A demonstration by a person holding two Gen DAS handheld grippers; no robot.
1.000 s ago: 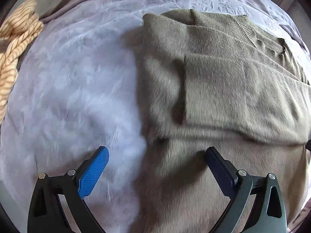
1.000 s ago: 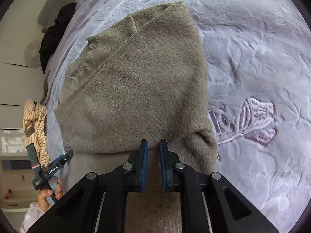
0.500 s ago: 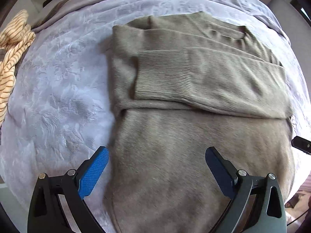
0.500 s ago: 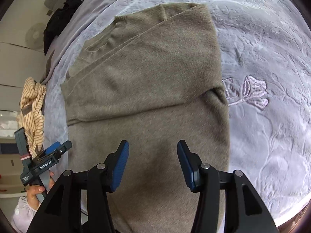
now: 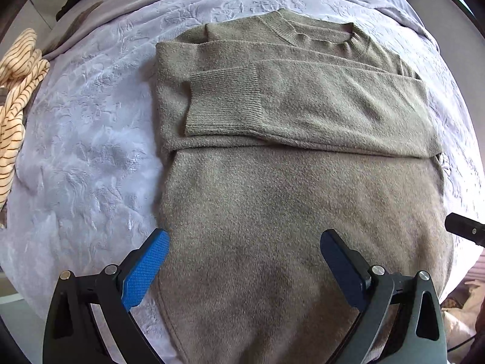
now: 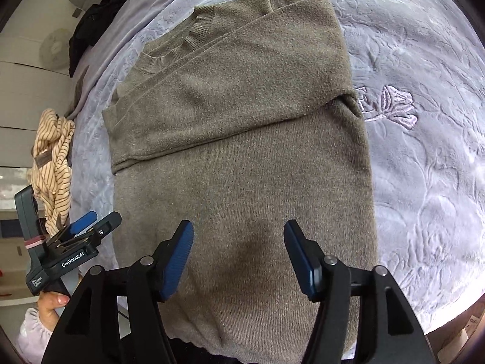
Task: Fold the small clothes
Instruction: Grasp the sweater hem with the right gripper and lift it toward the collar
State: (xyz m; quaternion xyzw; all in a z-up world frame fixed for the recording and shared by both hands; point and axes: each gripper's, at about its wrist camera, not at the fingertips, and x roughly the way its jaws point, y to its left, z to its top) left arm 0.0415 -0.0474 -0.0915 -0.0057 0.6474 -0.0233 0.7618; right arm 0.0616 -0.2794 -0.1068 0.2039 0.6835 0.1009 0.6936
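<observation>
Olive-green knit sweater (image 5: 297,200) lies flat on the lavender embossed bedspread (image 5: 85,157), sleeves folded across the chest, hem at the near bed edge. Open bedspread both sides. Left gripper (image 5: 242,261) and right gripper (image 6: 238,253) hover over the hem, jaws released, holding nothing. Striped beige garment (image 6: 53,163) far left.

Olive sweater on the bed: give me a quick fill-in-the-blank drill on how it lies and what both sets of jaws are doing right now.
1. The olive sweater has both sleeves folded across its ____.
2. The left gripper hovers with jaws ____.
3. The right gripper grips ____.
4. The striped garment lies on the sweater's ____ in the left wrist view.

Missing words: chest; open; nothing; left
</observation>
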